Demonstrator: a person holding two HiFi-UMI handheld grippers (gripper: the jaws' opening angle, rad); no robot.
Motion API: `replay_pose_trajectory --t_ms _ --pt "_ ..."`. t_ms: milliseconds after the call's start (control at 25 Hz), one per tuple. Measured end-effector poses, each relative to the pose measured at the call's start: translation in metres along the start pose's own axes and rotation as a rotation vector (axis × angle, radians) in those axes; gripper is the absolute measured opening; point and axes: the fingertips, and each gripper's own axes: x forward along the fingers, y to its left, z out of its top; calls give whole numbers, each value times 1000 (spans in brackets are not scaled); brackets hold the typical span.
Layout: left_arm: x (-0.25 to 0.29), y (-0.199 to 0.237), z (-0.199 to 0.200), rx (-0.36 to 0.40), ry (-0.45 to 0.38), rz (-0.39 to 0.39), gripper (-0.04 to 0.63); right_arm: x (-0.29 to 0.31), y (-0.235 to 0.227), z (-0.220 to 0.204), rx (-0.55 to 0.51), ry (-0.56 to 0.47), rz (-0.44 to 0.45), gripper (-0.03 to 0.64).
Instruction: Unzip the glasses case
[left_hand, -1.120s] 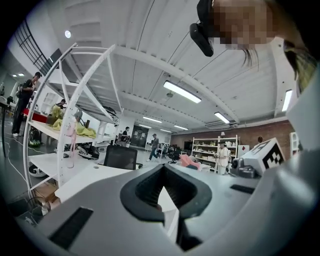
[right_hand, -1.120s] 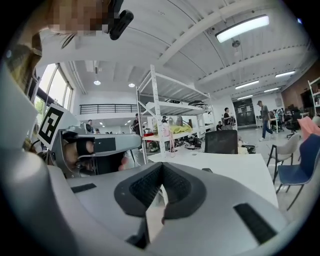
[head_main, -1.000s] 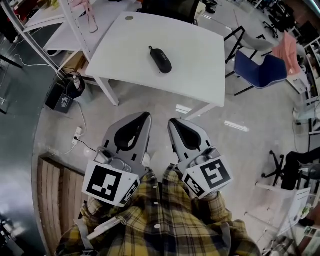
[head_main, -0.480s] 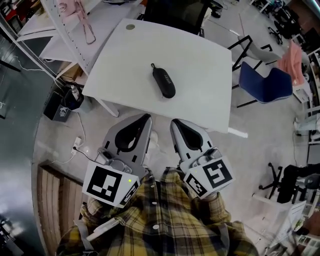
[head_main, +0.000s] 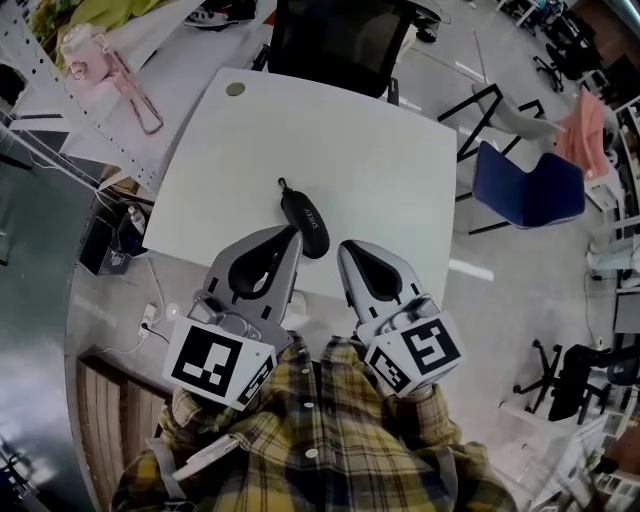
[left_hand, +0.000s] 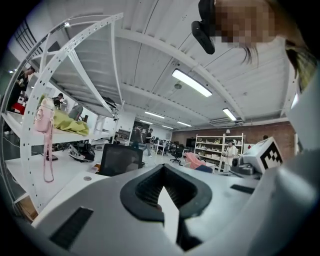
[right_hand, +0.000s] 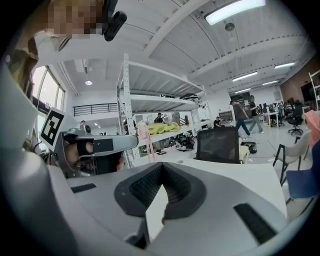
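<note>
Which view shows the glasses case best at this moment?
The head view: the black glasses case lies plainly on the white table, near its front edge, just ahead of the left gripper. Neither gripper view shows it: each sees only its own jaws and the tabletop beyond.

The black, oblong glasses case lies flat and closed near the white worktop's 6 o'clock edge, its zip pull pointing to 11 o'clock.
</note>
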Motion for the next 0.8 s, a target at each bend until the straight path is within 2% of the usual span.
replay_pose_trajectory --t_ms 400,800 --pt "69 22 -11 16 93 -64 5 31 -57 -2 64 25 -57 -2" --pt "109 39 -25 46 189 -266 6 55 -79 -18 147 45 -220 -2"
